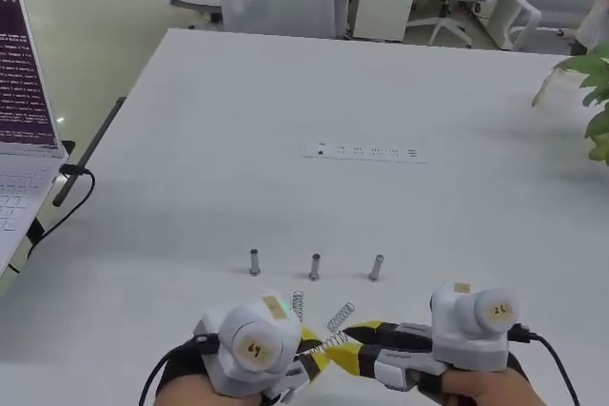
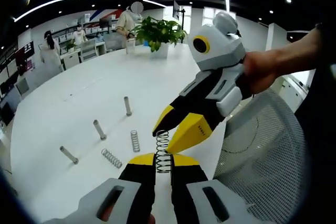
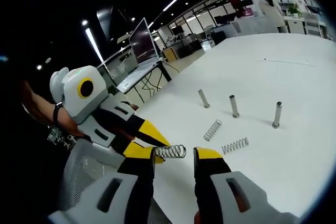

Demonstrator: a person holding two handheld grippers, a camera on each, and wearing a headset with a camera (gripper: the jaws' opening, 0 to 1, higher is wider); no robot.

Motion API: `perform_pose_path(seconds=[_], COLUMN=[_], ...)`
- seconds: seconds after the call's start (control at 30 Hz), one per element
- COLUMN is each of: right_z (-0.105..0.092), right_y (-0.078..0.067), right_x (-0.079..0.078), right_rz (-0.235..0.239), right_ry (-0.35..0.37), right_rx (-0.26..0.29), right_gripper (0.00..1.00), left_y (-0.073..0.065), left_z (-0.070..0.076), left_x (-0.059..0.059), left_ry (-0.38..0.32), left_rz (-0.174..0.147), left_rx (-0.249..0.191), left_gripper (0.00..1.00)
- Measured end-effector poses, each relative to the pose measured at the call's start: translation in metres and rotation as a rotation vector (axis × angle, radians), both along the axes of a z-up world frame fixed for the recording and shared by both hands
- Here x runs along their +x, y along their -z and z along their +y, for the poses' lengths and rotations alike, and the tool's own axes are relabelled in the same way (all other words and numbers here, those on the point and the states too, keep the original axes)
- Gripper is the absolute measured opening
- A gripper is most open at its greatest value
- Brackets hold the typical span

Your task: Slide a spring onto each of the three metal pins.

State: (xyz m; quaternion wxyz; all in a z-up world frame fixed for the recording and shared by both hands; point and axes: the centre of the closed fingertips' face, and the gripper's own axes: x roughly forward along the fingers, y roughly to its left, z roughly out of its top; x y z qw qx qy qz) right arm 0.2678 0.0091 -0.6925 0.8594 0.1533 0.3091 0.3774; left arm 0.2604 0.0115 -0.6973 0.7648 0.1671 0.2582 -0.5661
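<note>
Head view says we're barely started: all three pins (image 1: 315,266) stand bare, ahead of both tips. Our left hand-held gripper (image 2: 164,161) pinches one spring (image 2: 164,149), the right hand-held gripper (image 3: 175,156) gapes open beside it, and two more springs (image 1: 340,315) lie on the bench (image 1: 285,92) short of the pins.

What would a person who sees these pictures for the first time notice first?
Most likely the near edge of the white table, where the yellow-tipped left claw is shut on a spring and the open right claw faces its free end. Just beyond them, three metal pins stand upright in a row, all bare, with two more springs lying loose before them.
</note>
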Motion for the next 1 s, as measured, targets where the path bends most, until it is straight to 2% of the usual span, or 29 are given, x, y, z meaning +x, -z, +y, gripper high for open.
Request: perform_pose_path(seconds=[0.13,0.23,0.43,0.63,0.73,1.0], right_z=[0.002,0.002,0.001,-0.001,0.000,0.001], right_y=[-0.001,-0.001,-0.003,-0.011,-0.012,-0.013], right_x=[-0.001,-0.002,-0.002,-0.003,-0.004,-0.008], right_rz=[0.024,0.026,0.044,0.035,0.031,0.027], right_ry=[0.001,0.000,0.005,0.012,0.008,-0.024], right_rx=[0.042,0.045,0.077,0.103,0.100,0.078], right_gripper=[0.21,0.17,0.17,0.13,0.11,0.10], left_y=[-0.002,-0.003,-0.006,-0.004,-0.004,-0.002], left_z=[-0.002,-0.003,-0.003,-0.003,-0.004,-0.005], left_x=[-0.003,-0.004,-0.004,-0.004,-0.004,-0.006], left_ry=[0.024,0.036,0.049,0.057,0.061,0.106], left_rz=[-0.024,-0.040,-0.056,-0.065,-0.068,-0.122], left_rx=[0.006,0.015,0.015,0.023,0.024,0.045], left_gripper=[0.02,0.02,0.02,0.02,0.02,0.02])
